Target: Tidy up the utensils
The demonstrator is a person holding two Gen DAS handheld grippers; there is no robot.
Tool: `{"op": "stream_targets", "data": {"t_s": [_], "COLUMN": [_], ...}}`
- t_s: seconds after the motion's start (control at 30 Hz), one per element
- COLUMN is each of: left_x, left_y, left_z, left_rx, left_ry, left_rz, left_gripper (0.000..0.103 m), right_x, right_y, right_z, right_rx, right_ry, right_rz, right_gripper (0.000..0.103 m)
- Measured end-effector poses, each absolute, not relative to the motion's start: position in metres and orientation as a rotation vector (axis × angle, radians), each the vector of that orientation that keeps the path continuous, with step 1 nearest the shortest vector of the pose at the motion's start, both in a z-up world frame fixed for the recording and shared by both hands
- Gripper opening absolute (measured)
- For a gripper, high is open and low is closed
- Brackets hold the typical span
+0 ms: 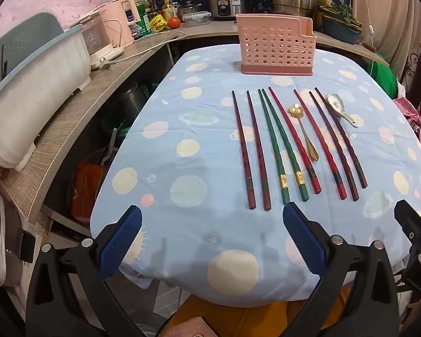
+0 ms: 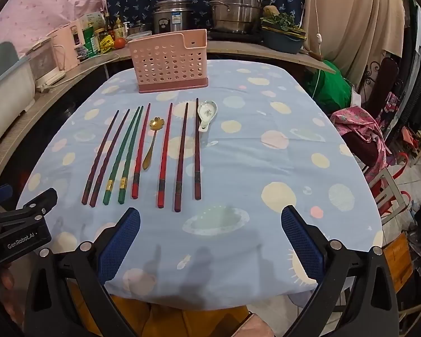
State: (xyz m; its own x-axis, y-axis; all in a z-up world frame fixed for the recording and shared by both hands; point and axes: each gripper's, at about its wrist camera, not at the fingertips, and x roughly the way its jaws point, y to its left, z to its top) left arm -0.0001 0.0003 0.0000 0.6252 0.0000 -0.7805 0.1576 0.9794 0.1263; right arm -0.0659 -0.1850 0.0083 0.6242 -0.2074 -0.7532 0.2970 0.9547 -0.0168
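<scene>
presently: nothing gripped, utensils laid out short of the holder

the largest item is the table under a pale blue cloth printed with planets and cream discs [image 1: 199, 129]. at its far end stands the pink perforated plastic utensil holder [image 1: 276, 46], upright; nothing shows above its rim.

between holder and grippers lies a row of eight long lacquered chopsticks: a dark red-brown pair [image 1: 251, 148] at the left, a green pair with gold bands [image 1: 280, 143], two bright red sticks [image 1: 294, 140], and a dark pair [image 1: 339, 140] at the right. all lie flat, roughly parallel, long axes running away from the grippers toward the holder, thick ends nearest.

smaller items: a gold metal spoon with a flower-shaped bowl [image 1: 303, 129] lies between the two red sticks; a white ceramic soup spoon with a floral print [image 2: 207, 113] lies just beside the rightmost stick, nearest the holder.

the left gripper [image 1: 212, 241] is spread wide and empty, above the near edge of the table. the right gripper [image 2: 210, 241] is likewise spread and empty.

judgement: sorting not yet begun. the row lies ahead and to the right of the left gripper, ahead and to the left of the right gripper. the left is nearer the red-brown pair, the right nearer the dark pair and ceramic spoon. a grasp would need to close across a stick's width.
</scene>
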Motion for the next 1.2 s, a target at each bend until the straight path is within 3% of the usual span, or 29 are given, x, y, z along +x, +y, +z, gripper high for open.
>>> {"op": "stream_targets", "data": {"t_s": [1.2], "left_x": [-0.001], "left_y": [0.001], "left_z": [-0.012], "left_rx": [0.200], "left_ry": [0.907], "left_rz": [-0.090], "left_gripper": [0.096], "right_x": [-0.069], "right_y": [-0.184], "right_z": [0.006], "right_rx": [0.116], "right_ry": [0.839], "right_rz": [-0.290], "right_gripper": [0.096]}}
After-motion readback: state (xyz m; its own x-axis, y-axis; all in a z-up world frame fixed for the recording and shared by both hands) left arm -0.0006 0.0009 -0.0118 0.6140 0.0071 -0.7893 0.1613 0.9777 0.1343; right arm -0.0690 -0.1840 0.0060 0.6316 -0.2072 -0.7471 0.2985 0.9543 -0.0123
